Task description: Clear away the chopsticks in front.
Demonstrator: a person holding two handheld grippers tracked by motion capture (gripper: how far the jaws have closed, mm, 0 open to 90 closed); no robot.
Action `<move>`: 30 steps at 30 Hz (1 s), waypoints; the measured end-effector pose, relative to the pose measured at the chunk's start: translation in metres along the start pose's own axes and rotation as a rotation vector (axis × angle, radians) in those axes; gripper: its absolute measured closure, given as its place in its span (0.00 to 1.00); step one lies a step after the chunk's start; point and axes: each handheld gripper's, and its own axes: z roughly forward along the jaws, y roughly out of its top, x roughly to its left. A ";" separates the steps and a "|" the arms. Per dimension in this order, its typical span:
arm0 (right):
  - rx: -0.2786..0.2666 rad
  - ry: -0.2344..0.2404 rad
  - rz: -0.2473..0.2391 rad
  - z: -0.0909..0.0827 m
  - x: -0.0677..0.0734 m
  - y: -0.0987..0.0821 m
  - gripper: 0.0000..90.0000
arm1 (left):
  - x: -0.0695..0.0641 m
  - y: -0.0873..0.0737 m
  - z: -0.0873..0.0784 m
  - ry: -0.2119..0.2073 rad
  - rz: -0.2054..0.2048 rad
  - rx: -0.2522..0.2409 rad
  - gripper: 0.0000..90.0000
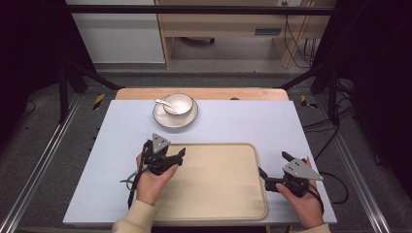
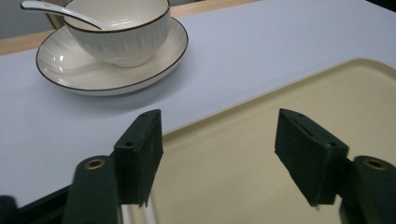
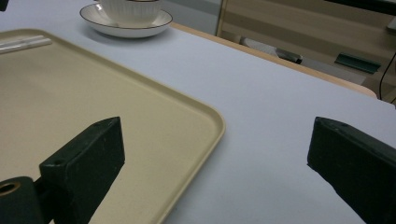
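Tray (image 1: 218,184), beige and empty, lies flat on the near half of the table (image 1: 272,121), its long side along the near edge, and both grippers stand at its two short ends. It looks like a stiff plastic tray with a low raised rim and rounded corners; I judge it to be light, not fragile, but smooth and a little slippery, so a shallow pinch can slide off. The rim is the only good place to take hold, at the middle of each short side, so that the tray stays level. The left gripper (image 1: 171,159) is over the tray's left rim, toward the far left corner; in the left gripper view its jaws stand spread wide with nothing between them, above the tray edge (image 2: 243,121). The right gripper (image 1: 274,170) is just beside the right rim, over the bare table, and its jaws are also spread wide and hold nothing. Toward the far edge of the table, well apart from the tray, a white bowl (image 1: 178,103) with a spoon (image 1: 162,102) stands on a saucer (image 1: 167,119); these are fragile.
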 end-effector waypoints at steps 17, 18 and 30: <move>-0.043 -0.005 0.069 -0.004 -0.011 -0.001 0.04 | 0.080 -0.010 -0.049 -0.188 0.129 -0.181 0.07; -0.047 -0.007 0.073 -0.005 -0.012 -0.001 0.04 | 0.085 -0.013 -0.053 -0.189 0.123 -0.186 0.07; -0.093 -0.038 0.127 -0.012 -0.025 -0.005 0.04 | 0.116 -0.049 -0.078 -0.157 0.072 -0.269 0.05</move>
